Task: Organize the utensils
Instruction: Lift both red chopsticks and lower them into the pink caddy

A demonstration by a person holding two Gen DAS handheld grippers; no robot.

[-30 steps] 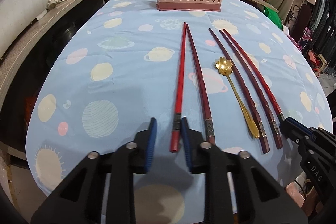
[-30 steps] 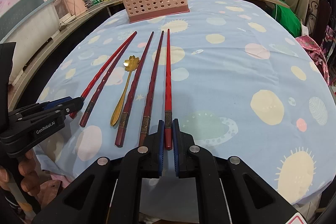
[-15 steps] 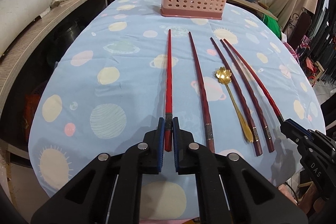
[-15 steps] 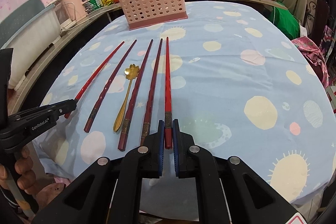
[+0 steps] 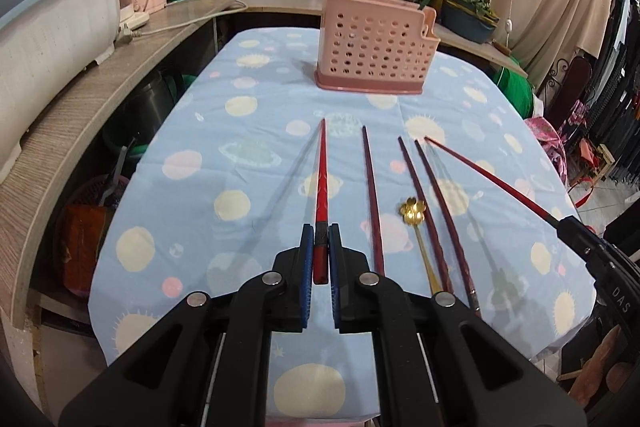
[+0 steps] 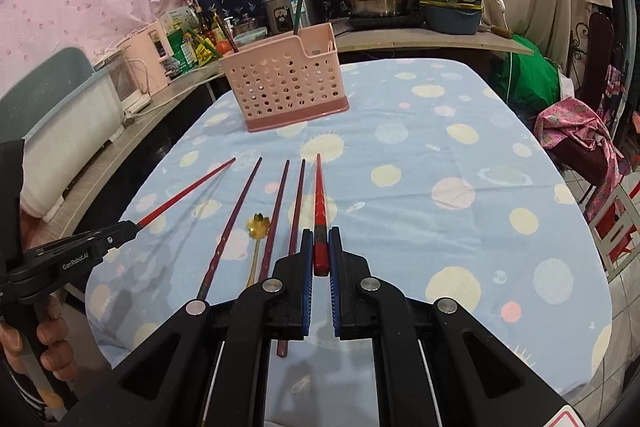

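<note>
Left wrist view: my left tool (image 5: 321, 250) clamps one red chopstick (image 5: 321, 183); my right tool (image 6: 320, 254) clamps another red chopstick (image 6: 319, 203), pink utensil basket (image 5: 370, 53) ahead.

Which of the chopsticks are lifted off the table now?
The two bright red ones. The left tongs grip one bright red chopstick; the right tongs grip the other. Three darker chopsticks lie on the tablecloth.
</note>
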